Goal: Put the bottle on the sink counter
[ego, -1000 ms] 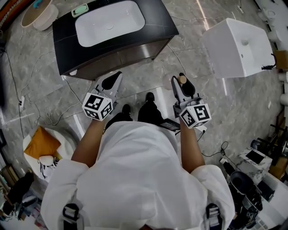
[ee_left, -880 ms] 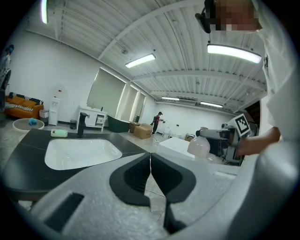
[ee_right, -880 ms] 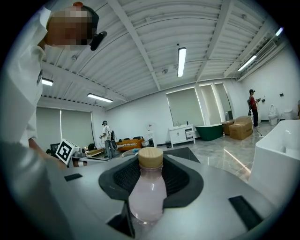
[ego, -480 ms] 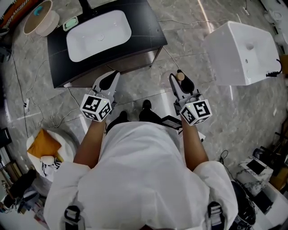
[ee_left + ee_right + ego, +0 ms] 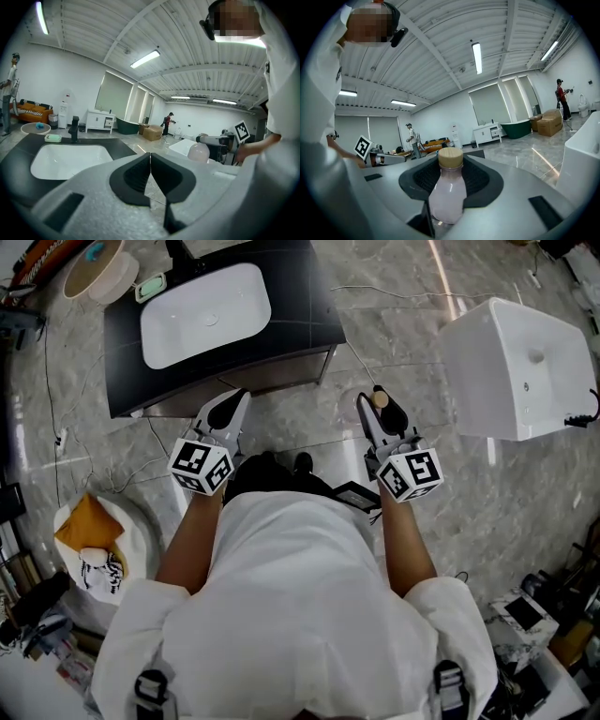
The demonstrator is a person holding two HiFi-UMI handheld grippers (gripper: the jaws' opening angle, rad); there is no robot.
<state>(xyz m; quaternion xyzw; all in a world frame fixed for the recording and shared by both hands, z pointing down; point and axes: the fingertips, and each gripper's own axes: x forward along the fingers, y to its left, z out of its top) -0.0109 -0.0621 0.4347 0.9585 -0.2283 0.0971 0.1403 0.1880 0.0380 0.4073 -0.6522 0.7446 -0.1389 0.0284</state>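
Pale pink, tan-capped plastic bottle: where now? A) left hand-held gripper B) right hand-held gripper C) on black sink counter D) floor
B: the pale pink, tan-capped plastic bottle sits clamped in the right hand-held gripper, its jaws pressing the bottle's sides.

Grey glossy marble floor (image 5: 412, 343), loose cables (image 5: 394, 292) running across it. White ribbed ceiling (image 5: 440, 51) with tube lights (image 5: 476, 57) on, white walls (image 5: 51, 79), big windows (image 5: 490, 105) with the blinds down. Far end: white cabinet (image 5: 487, 133), dark green tub (image 5: 516, 128), cardboard boxes (image 5: 551, 123); orange sofa (image 5: 32, 112) by another wall.
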